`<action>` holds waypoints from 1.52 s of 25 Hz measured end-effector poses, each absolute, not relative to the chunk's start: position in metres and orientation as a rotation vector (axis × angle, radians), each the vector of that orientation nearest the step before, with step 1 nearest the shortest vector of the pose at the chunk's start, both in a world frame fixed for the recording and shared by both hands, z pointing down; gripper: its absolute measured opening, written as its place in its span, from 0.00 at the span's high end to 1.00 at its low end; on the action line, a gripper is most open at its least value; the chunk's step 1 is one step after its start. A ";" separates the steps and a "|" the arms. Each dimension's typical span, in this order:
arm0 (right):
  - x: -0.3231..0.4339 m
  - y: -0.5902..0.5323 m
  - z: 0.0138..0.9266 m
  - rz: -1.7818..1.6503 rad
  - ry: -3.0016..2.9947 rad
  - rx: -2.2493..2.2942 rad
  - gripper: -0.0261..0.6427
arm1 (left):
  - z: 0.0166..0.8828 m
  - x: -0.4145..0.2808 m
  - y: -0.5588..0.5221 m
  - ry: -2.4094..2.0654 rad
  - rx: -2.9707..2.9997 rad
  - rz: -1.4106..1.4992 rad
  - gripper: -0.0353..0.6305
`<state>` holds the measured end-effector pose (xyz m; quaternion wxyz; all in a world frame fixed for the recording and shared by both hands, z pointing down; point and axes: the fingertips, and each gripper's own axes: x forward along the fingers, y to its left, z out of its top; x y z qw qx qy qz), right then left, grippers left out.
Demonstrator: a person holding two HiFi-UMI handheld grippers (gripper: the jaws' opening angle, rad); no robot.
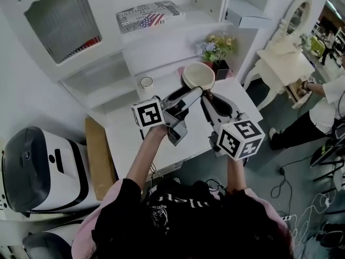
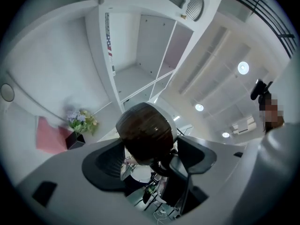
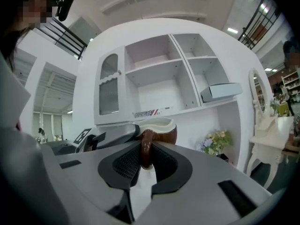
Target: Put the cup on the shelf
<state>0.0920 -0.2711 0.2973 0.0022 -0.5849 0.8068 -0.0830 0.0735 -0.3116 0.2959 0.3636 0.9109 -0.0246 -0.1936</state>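
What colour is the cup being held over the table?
Dark brown outside, cream inside; the right gripper view shows the cup best.

The cup [image 3: 166, 136] is dark brown outside, cream inside. The shelf [image 1: 200, 19] is white. The box [image 1: 149, 16] carries stars, stripes and print. Purple and yellow flowers [image 1: 217, 46] sit in a black pot [image 1: 221, 69].

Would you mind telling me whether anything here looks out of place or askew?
Nothing is spilled or broken. The one oddity: the cup is gripped by both grippers at once, the right gripper on its handle, the left gripper on its body.
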 end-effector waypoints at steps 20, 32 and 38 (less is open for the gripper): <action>0.180 -0.357 0.224 -0.092 2.508 -1.751 0.84 | 0.228 0.157 -0.390 -0.138 2.427 -0.577 0.42; 0.209 -0.442 0.182 -0.053 2.491 -1.711 0.84 | 0.191 0.182 -0.475 -0.268 2.380 -0.686 0.42; 0.220 -0.472 0.184 -0.042 2.487 -1.755 0.84 | 0.200 0.182 -0.498 -0.348 2.390 -0.650 0.42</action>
